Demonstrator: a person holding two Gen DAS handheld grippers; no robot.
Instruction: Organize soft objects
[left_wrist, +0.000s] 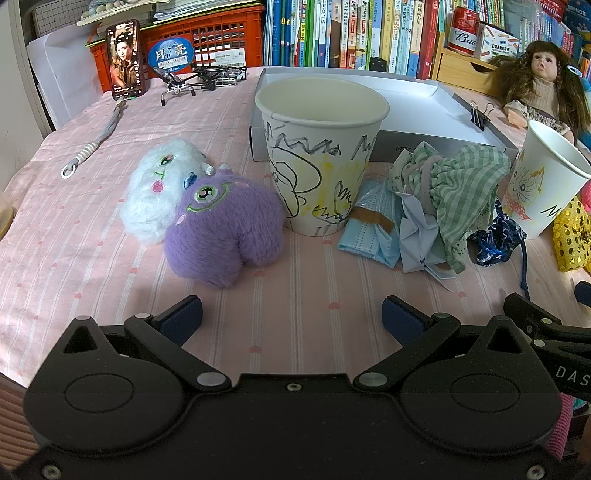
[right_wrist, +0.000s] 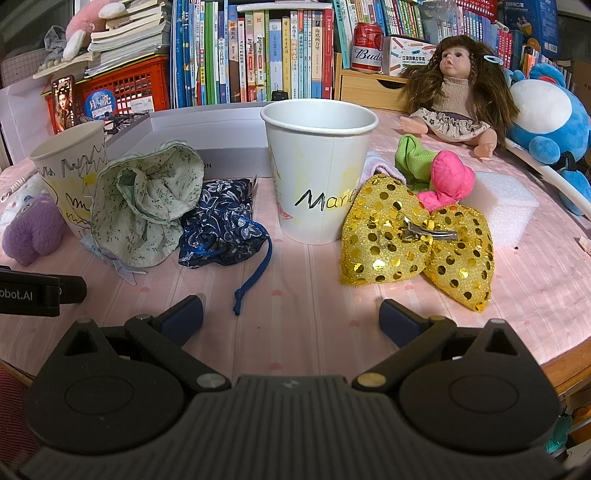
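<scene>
In the left wrist view a purple plush (left_wrist: 223, 230) and a white plush (left_wrist: 160, 190) lie left of a big drawn-on paper cup (left_wrist: 319, 155). Right of it lie a blue face mask (left_wrist: 373, 225) and a green checked cloth (left_wrist: 461, 184). My left gripper (left_wrist: 291, 317) is open and empty, short of the cup. In the right wrist view a paper cup marked "Marie" (right_wrist: 317, 170) stands between a floral green pouch (right_wrist: 146, 206), a navy drawstring pouch (right_wrist: 221, 229) and a gold sequin bow (right_wrist: 417, 240). My right gripper (right_wrist: 291, 317) is open and empty before it.
A white shallow box (left_wrist: 406, 99) lies behind the cups. A doll (right_wrist: 458, 92), a blue plush (right_wrist: 550, 122), a white foam block (right_wrist: 502, 206), pink (right_wrist: 450, 177) and green (right_wrist: 410, 158) cloth pieces sit at right. Books, a red crate (left_wrist: 221, 40) and a phone (left_wrist: 123, 59) line the back.
</scene>
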